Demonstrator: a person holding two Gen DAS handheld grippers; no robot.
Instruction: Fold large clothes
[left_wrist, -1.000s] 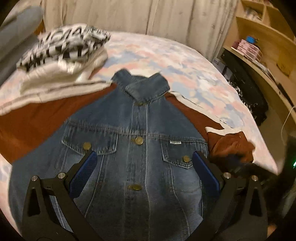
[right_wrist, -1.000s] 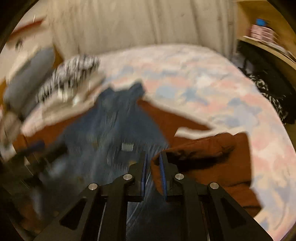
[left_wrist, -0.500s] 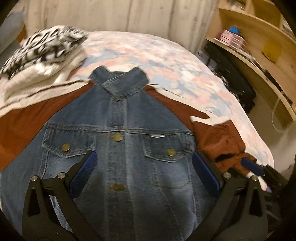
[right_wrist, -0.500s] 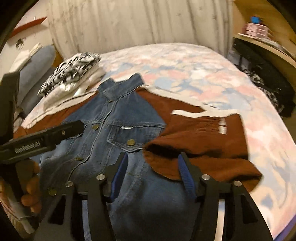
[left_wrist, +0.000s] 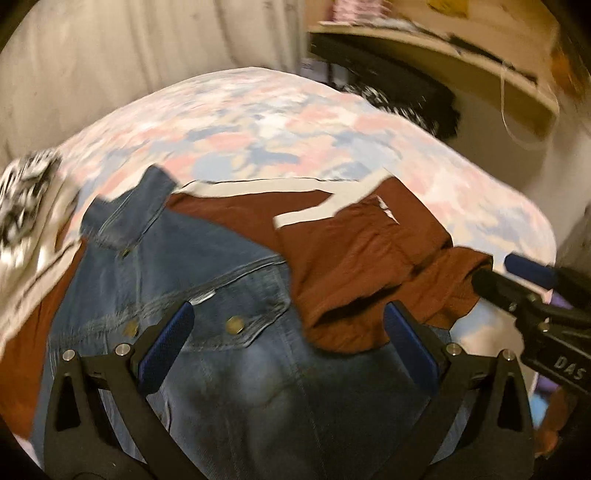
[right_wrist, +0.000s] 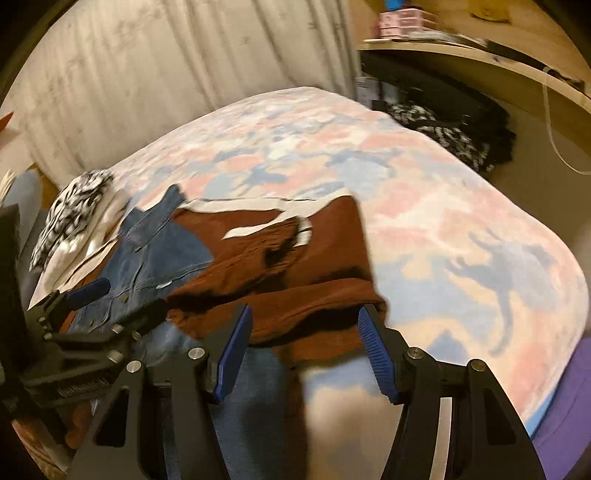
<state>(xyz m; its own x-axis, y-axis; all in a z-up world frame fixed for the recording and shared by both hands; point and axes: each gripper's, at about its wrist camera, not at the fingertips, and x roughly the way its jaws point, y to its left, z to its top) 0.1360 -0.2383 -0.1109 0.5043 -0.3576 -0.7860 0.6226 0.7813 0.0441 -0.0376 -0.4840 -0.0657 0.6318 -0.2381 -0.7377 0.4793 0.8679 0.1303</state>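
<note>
We have the jacket (left_wrist: 229, 354) lying front-up on the bed (left_wrist: 295, 122), its brown sleeve (left_wrist: 354, 266) bunched across the right chest. To fold that sleeve cleanly, we should pinch its loose edge, not the denim beneath, and draw it flat across. Our left tool (left_wrist: 288, 343) hovers low over the chest, spread wide, holding nothing. Our right tool (right_wrist: 306, 350) hangs over the sleeve, also wide and empty.

Dim warm light, motion blur, fisheye-warped.
</note>
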